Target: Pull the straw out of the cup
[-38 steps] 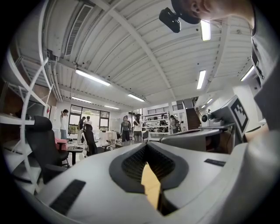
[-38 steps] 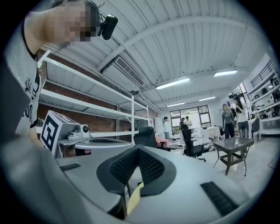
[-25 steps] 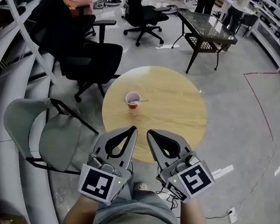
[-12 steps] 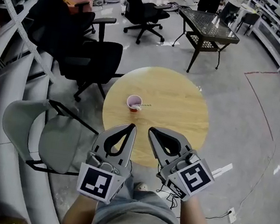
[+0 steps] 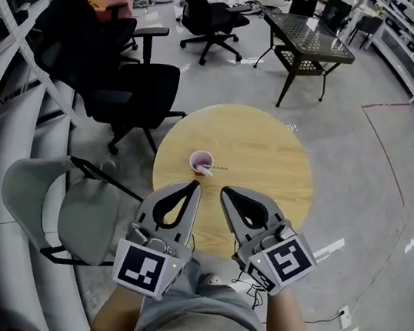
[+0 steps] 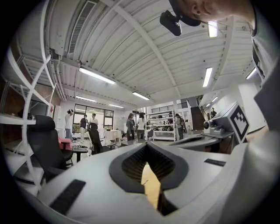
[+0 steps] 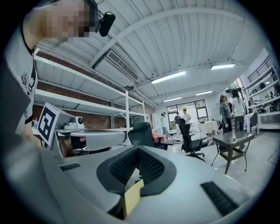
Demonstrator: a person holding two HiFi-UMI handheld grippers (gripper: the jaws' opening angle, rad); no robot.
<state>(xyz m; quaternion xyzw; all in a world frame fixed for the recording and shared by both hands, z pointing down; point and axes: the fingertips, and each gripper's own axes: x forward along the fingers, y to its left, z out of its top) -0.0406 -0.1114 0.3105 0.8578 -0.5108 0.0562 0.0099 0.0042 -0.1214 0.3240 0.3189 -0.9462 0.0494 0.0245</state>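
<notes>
A small pink cup [image 5: 200,162] stands left of centre on the round wooden table [image 5: 270,163]. A thin straw [image 5: 215,168] leans out of it to the right. Both grippers are held side by side over the table's near edge, short of the cup. My left gripper [image 5: 197,187] has its jaws closed tip to tip with nothing between them. My right gripper [image 5: 224,194] is shut and empty too. In the left gripper view the left gripper [image 6: 146,144] shows only a sliver of table through its loop, and the right gripper [image 7: 139,148] shows the same in its own view.
A grey chair [image 5: 68,205] stands close at the table's left. Black office chairs [image 5: 117,69] are behind it, and another [image 5: 204,12] is farther back. A dark glass-top table [image 5: 308,40] is beyond. White curved shelving [image 5: 1,89] runs along the left. People stand in the background.
The table and cup have slid lower in the head view and look nearer. Both grippers keep their pose and stay shut.
</notes>
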